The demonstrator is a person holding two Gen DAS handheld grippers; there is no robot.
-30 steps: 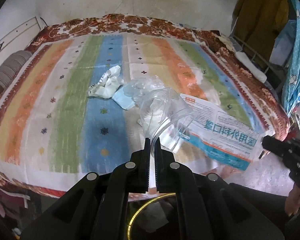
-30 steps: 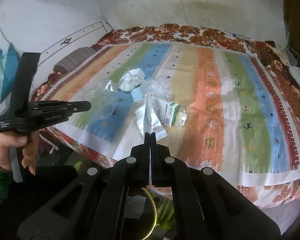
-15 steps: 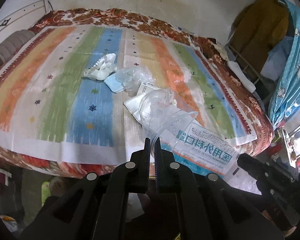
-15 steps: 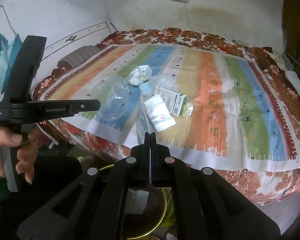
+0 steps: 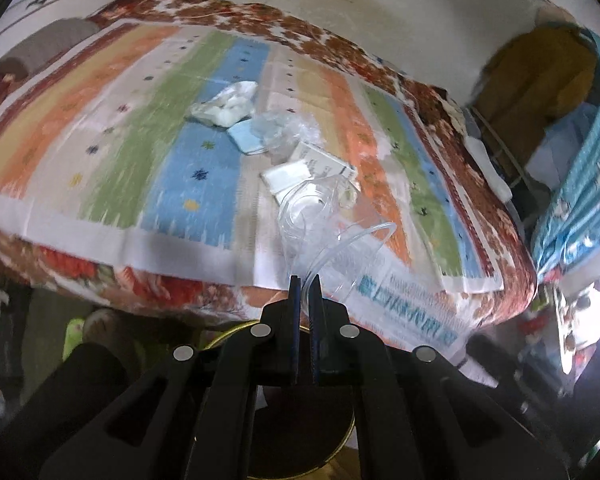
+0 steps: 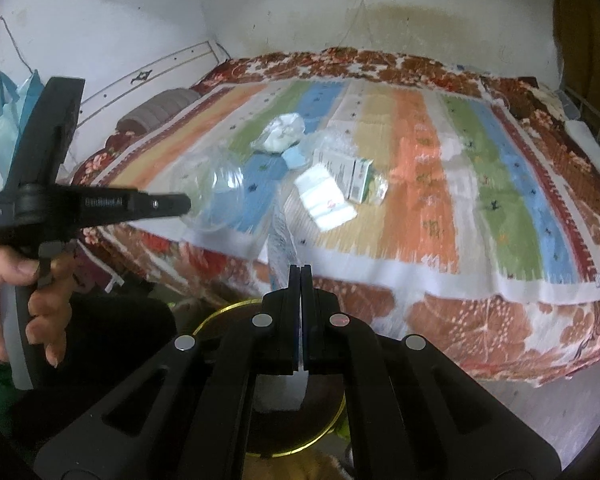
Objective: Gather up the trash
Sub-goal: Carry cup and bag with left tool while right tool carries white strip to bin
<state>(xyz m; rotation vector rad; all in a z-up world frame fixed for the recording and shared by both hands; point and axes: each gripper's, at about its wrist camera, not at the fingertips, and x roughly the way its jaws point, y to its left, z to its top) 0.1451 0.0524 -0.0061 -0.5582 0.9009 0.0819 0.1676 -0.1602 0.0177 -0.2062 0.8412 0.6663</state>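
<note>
Closest to me, under both sets of fingers, sits a dark round bin with a thin gold rim (image 6: 236,307), on the floor against the bed's near edge, and I take it for the place the trash goes. My left gripper (image 5: 305,280) has its jaws pinched together on the rim of a clear, crumpled plastic cup (image 5: 320,220), whose body stretches away from the fingertips toward the bed with its open mouth nearest the jaws. My right gripper (image 6: 300,270) has its jaws pressed flat together on the edge of a thin printed plastic wrapper with blue lettering (image 6: 278,244); from the right wrist I see it edge-on, rising from the tips, while the left wrist shows its face spread over the bed's edge. So both held pieces hang beyond and above the bin, and I judge the coming move to be drawing each back and down over that opening, then letting go; neither hand looks clearly nearer. Farther out on the striped, many-coloured bedspread (image 6: 424,184) more trash waits, near together: a white folded tissue pack (image 6: 326,200), a white-and-green cardboard box (image 6: 350,174) just beside it, a small light-blue scrap (image 6: 294,158), a clear crinkled plastic bag (image 5: 284,132) and, farthest, a crumpled white paper wad (image 6: 280,134).
</note>
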